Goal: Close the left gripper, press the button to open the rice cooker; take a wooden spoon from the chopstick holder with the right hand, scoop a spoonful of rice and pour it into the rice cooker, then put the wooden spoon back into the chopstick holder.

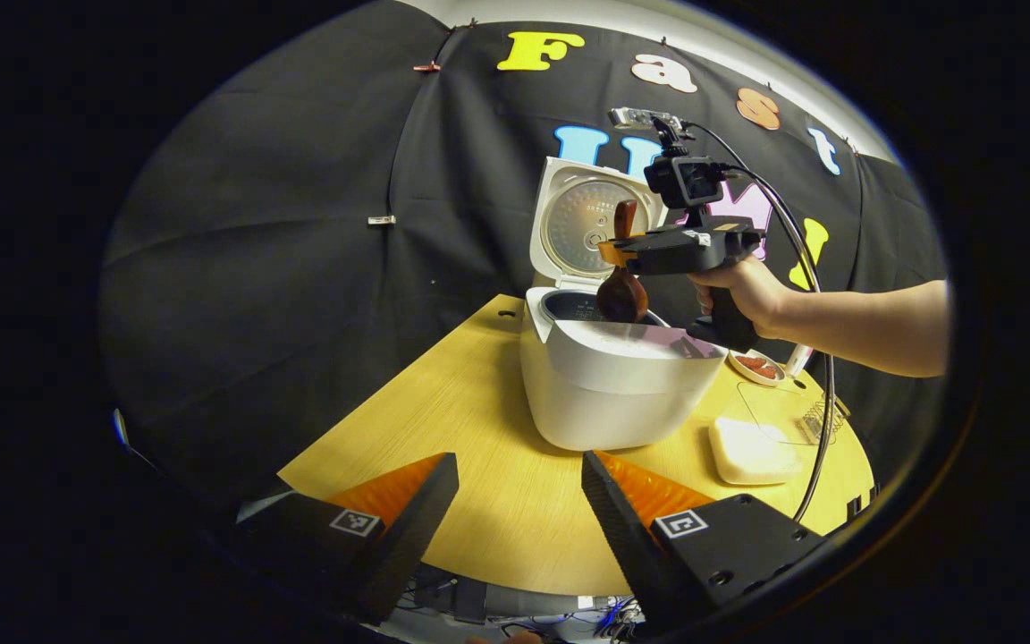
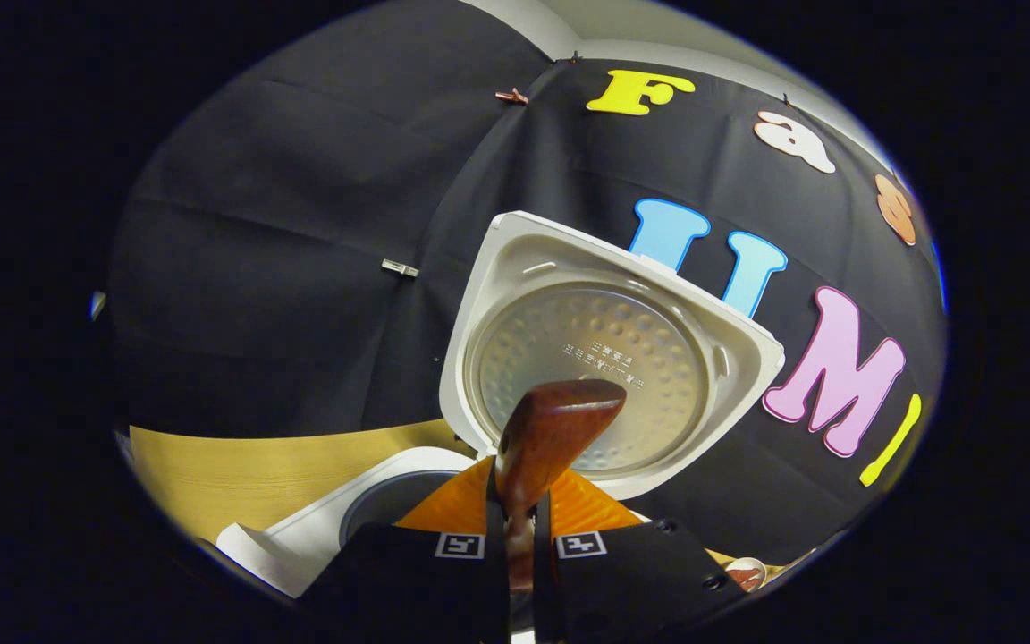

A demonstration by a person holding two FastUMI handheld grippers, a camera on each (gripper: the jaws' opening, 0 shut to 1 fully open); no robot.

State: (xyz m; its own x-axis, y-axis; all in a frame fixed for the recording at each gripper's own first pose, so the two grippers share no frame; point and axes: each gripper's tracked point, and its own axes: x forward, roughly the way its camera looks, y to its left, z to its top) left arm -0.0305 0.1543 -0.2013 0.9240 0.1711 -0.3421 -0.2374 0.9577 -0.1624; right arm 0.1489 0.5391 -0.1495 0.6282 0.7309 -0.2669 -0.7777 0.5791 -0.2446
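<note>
The white rice cooker (image 1: pixel 604 394) stands on the wooden table with its lid (image 1: pixel 594 222) raised upright. In the left gripper view my right gripper (image 1: pixel 615 253), held by a hand, hovers over the cooker's open pot, shut on a brown wooden spoon (image 1: pixel 622 297). The spoon's bowl hangs down just above the pot and its handle points up. In the right gripper view the spoon handle (image 2: pixel 558 425) rises between the closed fingers in front of the lid (image 2: pixel 604 353), with the pot (image 2: pixel 381 503) below. My left gripper (image 1: pixel 519 461) stands open over the table's front edge, short of the cooker.
Right of the cooker lie a white rectangular container (image 1: pixel 752 450), a small dish with red pieces (image 1: pixel 756 367) and a clear wire holder (image 1: pixel 814 419). A black cable hangs from the right gripper down past them. Bare yellow table (image 1: pixel 443 394) stretches left of the cooker.
</note>
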